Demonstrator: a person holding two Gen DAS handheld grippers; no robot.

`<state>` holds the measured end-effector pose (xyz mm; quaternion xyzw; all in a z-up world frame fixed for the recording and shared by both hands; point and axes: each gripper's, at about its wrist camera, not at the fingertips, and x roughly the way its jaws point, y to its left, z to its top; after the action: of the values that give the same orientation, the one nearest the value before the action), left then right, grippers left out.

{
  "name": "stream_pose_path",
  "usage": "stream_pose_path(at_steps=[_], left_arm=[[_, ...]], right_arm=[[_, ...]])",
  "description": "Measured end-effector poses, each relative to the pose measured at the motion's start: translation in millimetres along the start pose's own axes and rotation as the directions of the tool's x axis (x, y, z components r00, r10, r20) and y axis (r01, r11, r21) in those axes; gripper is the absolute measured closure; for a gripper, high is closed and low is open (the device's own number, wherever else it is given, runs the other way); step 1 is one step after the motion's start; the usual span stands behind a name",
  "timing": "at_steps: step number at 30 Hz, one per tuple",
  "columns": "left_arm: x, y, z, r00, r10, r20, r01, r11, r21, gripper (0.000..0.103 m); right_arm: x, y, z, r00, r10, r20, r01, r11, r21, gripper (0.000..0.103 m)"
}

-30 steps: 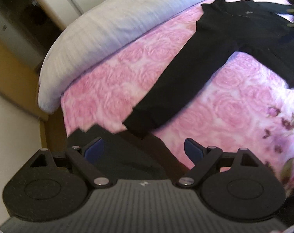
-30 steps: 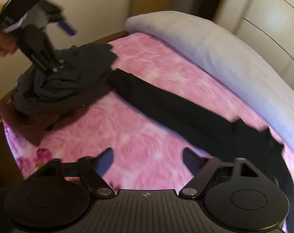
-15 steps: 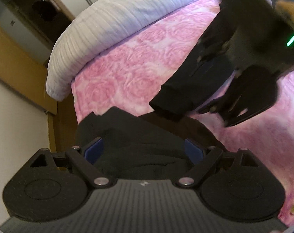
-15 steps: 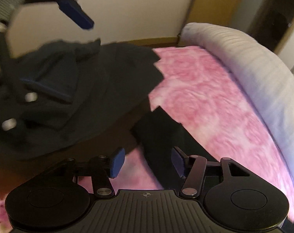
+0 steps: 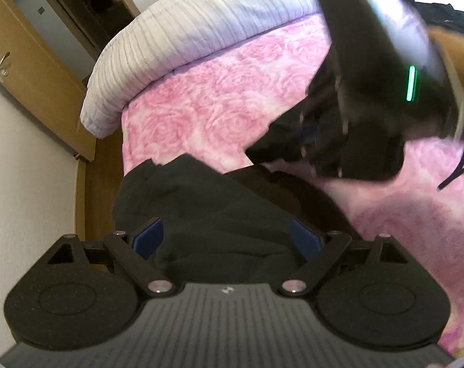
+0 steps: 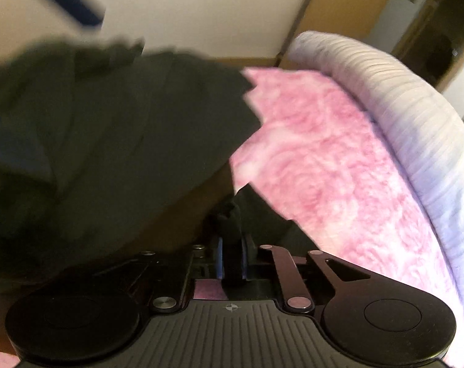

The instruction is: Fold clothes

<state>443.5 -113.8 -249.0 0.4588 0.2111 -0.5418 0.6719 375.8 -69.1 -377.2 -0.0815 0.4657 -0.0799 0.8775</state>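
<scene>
The black garment's sleeve (image 6: 232, 230) runs up from the bottom centre of the right wrist view, a narrow fold of dark cloth standing between the blue pads (image 6: 219, 257) of the right tool (image 6: 232, 259). The jaws are closing, nearly together, and the pads press on that fold from both sides. In the left wrist view the same sleeve end (image 5: 272, 144) shows right of centre, a dark cuff poking out to the left of the blurred right tool (image 5: 321, 141), which comes down from the upper right with a green light on its body.

A second heap of dark clothing (image 5: 207, 208) lies at the lower centre of the left wrist view, at the near edge of the bed. The left tool (image 5: 227, 239) hangs over it with its jaws spread wide; the cloth shows between and under the blue pads (image 5: 147, 237), which stand apart from it on either side, gripping nothing. In the right wrist view this heap (image 6: 109, 128) fills the left half of the frame, blurred, with one blue pad of the left tool (image 6: 69, 0) at the upper left.

Both garments rest on a pink rose-patterned bedspread (image 5: 216, 101). A pale ribbed duvet (image 5: 201, 30) lies rolled along its far side, at the top in the left view and on the right edge (image 6: 416, 116) in the right view. A wooden door (image 5: 23, 70) stands at the upper left.
</scene>
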Motion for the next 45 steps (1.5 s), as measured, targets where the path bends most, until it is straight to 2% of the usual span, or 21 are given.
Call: stream_pose_path(at_steps=[3,5,7,9,11,14,16,18,19,22,25,27,29,31,34,36,38,40,41,43,45], left_arm=[[-1.3,-13.2,15.0,1.000,-0.020,0.016,0.019,0.999,0.031,0.015],[-3.0,-27.2,32.1,0.998,-0.043,0.035,0.041,0.997,0.058,0.015],[-5.3,-43.1,52.1,0.996,-0.074,0.057,0.069,0.994,0.086,0.015],[-8.3,-65.2,78.9,0.990,-0.113,0.087,0.101,0.986,0.129,0.015],[-12.1,-89.6,105.1,0.983,-0.140,0.117,0.117,0.977,0.181,0.015],[-20.0,-131.5,145.1,0.972,-0.181,0.150,0.142,0.961,0.237,0.015],[-22.4,-161.7,169.8,0.966,-0.204,0.161,0.159,0.953,0.257,0.015],[-23.7,-195.6,190.9,0.964,-0.218,0.150,0.173,0.948,0.266,0.015],[-23.2,-212.4,199.9,0.966,-0.219,0.136,0.177,0.948,0.266,0.015],[-20.5,-264.4,219.5,0.973,-0.215,0.079,0.189,0.949,0.252,0.015],[-13.9,-312.1,232.3,0.978,-0.209,0.008,0.201,0.953,0.225,0.015],[-9.5,-338.6,240.1,0.976,-0.214,-0.029,0.216,0.954,0.208,0.015],[-8.6,-358.5,249.2,0.975,-0.218,-0.042,0.222,0.952,0.211,0.015],[-6.2,-370.7,259.0,0.976,-0.215,-0.042,0.219,0.949,0.226,0.015],[1.4,-380.5,270.9,0.975,-0.219,-0.042,0.223,0.948,0.228,0.015],[11.8,-385.5,277.5,0.971,-0.234,-0.049,0.239,0.945,0.223,0.015],[23.7,-392.0,281.2,0.967,-0.248,-0.060,0.255,0.939,0.231,0.015],[32.3,-398.9,282.8,0.968,-0.242,-0.064,0.251,0.930,0.268,0.015],[36.2,-401.7,283.6,0.969,-0.238,-0.066,0.246,0.926,0.285,0.015],[43.0,-404.3,284.7,0.969,-0.238,-0.066,0.247,0.924,0.293,0.015],[50.5,-405.6,285.7,0.968,-0.241,-0.071,0.251,0.924,0.290,0.015]], right_arm=[[-52.1,-47.5,-0.3,0.992,-0.006,0.126,-0.020,0.979,0.204,0.093],[-95.3,-87.1,-8.9,0.975,-0.056,0.216,-0.017,0.946,0.322,0.094],[-147.6,-130.4,-26.1,0.946,-0.149,0.289,0.018,0.911,0.411,0.094],[-203.6,-173.6,-54.4,0.908,-0.273,0.319,0.084,0.862,0.500,0.094],[-259.5,-215.8,-97.2,0.859,-0.412,0.305,0.167,0.787,0.594,0.094],[-332.2,-272.6,-183.9,0.774,-0.595,0.217,0.288,0.635,0.717,0.094],[-356.8,-303.7,-252.0,0.750,-0.649,0.127,0.322,0.526,0.787,0.094],[-359.7,-332.8,-328.6,0.751,-0.660,0.015,0.349,0.416,0.840,0.094],[-352.6,-345.3,-364.3,0.765,-0.642,-0.038,0.356,0.373,0.856,0.094],[-314.9,-380.6,-458.7,0.827,-0.539,-0.157,0.356,0.287,0.890,0.093],[-292.6,-399.9,-513.0,0.885,-0.436,-0.164,0.322,0.317,0.892,0.093],[-301.0,-403.5,-532.9,0.903,-0.413,-0.119,0.280,0.357,0.891,0.093],[-307.8,-416.0,-532.7,0.909,-0.412,-0.062,0.237,0.391,0.889,0.093],[-328.2,-424.1,-528.7,0.894,-0.448,-0.006,0.211,0.409,0.888,0.093],[-352.5,-428.1,-534.2,0.842,-0.539,-0.001,0.259,0.403,0.878,0.094],[-350.9,-430.1,-553.3,0.849,-0.526,-0.051,0.281,0.367,0.887,0.093],[-339.7,-437.1,-576.3,0.868,-0.482,-0.117,0.305,0.332,0.892,0.093],[-330.1,-442.8,-589.3,0.884,-0.445,-0.147,0.315,0.332,0.889,0.093],[-327.8,-446.0,-590.2,0.885,-0.442,-0.144,0.316,0.345,0.884,0.093],[-331.6,-452.4,-587.2,0.874,-0.470,-0.122,0.323,0.375,0.869,0.093],[-342.8,-455.8,-584.8,0.856,-0.507,-0.098,0.319,0.370,0.872,0.093]])
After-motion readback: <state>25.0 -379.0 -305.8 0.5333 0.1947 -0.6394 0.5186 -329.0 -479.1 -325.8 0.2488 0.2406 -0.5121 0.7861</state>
